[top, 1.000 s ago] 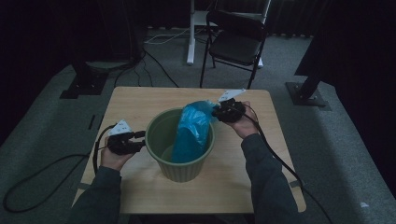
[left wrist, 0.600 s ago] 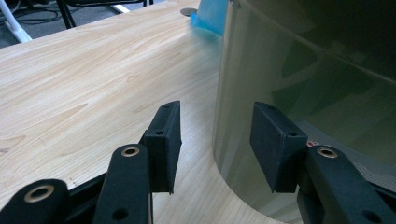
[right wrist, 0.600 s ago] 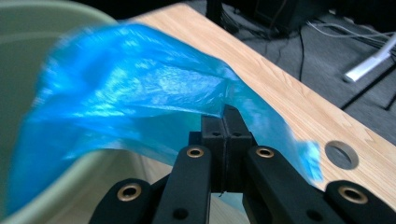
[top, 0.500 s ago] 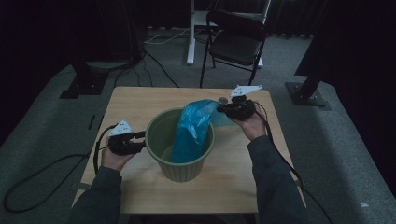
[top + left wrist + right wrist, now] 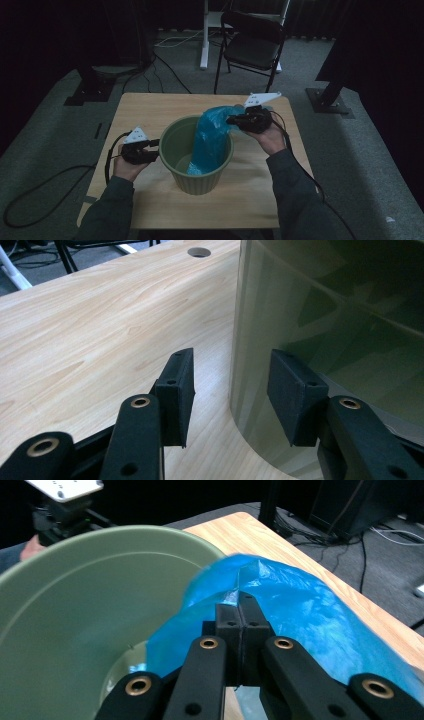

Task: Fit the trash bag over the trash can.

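Note:
A green plastic bucket (image 5: 197,175) stands in the middle of the wooden table (image 5: 150,110). A blue plastic bag (image 5: 210,140) hangs from its inside up over the right rim. My right gripper (image 5: 231,120) is shut on the bag's top edge, above the rim. In the right gripper view the jaws (image 5: 240,605) pinch a fold of the blue bag (image 5: 310,610) over the bucket's mouth (image 5: 75,605). My left gripper (image 5: 156,147) is open at the bucket's left side. In the left gripper view its jaws (image 5: 235,390) stand apart against the bucket's outer wall (image 5: 350,315), gripping nothing.
A black folding chair (image 5: 252,45) and a white desk leg (image 5: 204,35) stand beyond the table's far edge. Cables lie on the grey floor at the left (image 5: 45,190). The tabletop has a round cable hole (image 5: 198,252).
My right gripper has risen and shifted a little right with the bag's edge, drawing the bag higher out of the bucket. The left gripper has stayed in place.

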The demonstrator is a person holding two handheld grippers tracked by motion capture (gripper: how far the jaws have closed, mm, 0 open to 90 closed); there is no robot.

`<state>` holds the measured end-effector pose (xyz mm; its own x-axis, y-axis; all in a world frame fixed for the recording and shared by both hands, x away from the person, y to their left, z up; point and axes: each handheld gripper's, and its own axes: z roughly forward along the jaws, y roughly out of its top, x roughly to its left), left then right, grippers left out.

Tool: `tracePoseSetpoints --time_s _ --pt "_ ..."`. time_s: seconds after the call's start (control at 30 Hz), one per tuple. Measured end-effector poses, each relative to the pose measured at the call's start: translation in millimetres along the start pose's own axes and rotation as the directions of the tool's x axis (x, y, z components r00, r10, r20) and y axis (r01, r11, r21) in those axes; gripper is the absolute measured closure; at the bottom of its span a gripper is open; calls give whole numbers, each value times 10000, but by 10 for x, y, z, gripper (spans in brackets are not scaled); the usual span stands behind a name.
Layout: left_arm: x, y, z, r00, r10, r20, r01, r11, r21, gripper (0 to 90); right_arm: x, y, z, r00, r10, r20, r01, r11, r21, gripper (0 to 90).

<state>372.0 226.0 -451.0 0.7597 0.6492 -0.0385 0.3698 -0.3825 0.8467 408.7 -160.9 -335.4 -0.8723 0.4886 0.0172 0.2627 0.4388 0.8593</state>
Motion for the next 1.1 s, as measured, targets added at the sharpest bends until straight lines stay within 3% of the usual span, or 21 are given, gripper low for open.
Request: tracePoseSetpoints --time_s 0.17,0.4,0.63,0.8,0.97,1.1 --pt "14 20 -45 9999 -25 -108 23 9999 -103 535 101 93 30 9989 -187 -423 180 9997 -169 900" --pt "105 76 -285 9983 -305 -505 269 9972 -703 536 234 261 27 9943 -578 -899 544 9977 -398 900" --pt "117 203 -508 9964 -209 -820 112 9931 -1169 536 326 391 46 9889 -847 -1223 795 9957 -471 900" --pt "60 352 -588 9978 78 -655 -171 9896 -1431 523 373 354 256 9885 -942 -1187 1002 9939 452 900" --pt "-59 538 -584 9985 441 -313 -483 9875 -1501 500 388 321 372 9877 -823 -1330 917 9936 658 900" --pt "-205 711 -502 9944 1051 86 -1029 9852 -1373 478 405 332 391 9861 -778 -1471 878 9942 623 900"
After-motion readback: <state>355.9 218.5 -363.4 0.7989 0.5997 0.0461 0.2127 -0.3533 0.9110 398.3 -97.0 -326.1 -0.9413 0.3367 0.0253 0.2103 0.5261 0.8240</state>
